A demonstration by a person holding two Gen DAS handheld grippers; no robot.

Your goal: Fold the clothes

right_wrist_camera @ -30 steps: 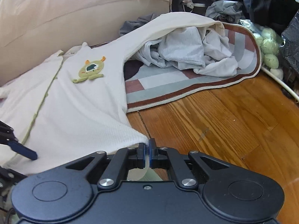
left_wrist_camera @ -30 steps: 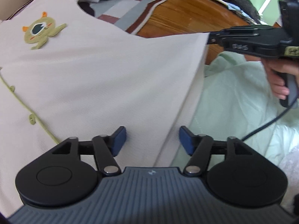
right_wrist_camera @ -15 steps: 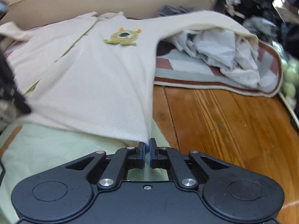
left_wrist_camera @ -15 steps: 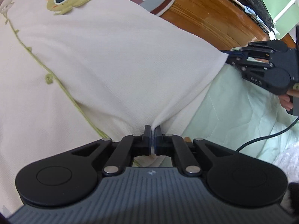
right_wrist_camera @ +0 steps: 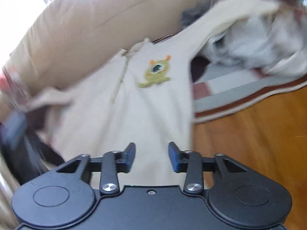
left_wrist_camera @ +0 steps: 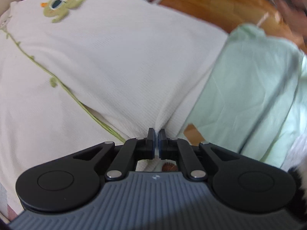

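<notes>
A cream knit cardigan [left_wrist_camera: 119, 61] with green piping, green buttons and a green monster patch [left_wrist_camera: 59, 5] lies spread out. My left gripper [left_wrist_camera: 157, 137] is shut on a pinch of its lower hem, and the cloth rises in a ridge from the pads. In the right wrist view the same cardigan [right_wrist_camera: 153, 111] stretches away from me, its monster patch [right_wrist_camera: 156, 71] in the middle and one sleeve reaching over a heap of grey clothes [right_wrist_camera: 255, 44]. My right gripper [right_wrist_camera: 152, 156] stands open just above the hem with nothing between its blue pads.
A pale green cloth [left_wrist_camera: 255, 95] lies under the cardigan at the right. A striped rug [right_wrist_camera: 239, 95] and wooden floor [right_wrist_camera: 255, 143] are to the right. A beige cushion [right_wrist_camera: 92, 30] fills the back left. The right view is motion-blurred.
My right gripper has let go of the hem corner and opened, and it swung left. The left gripper, which shut on the hem half a second ago, still holds it.
</notes>
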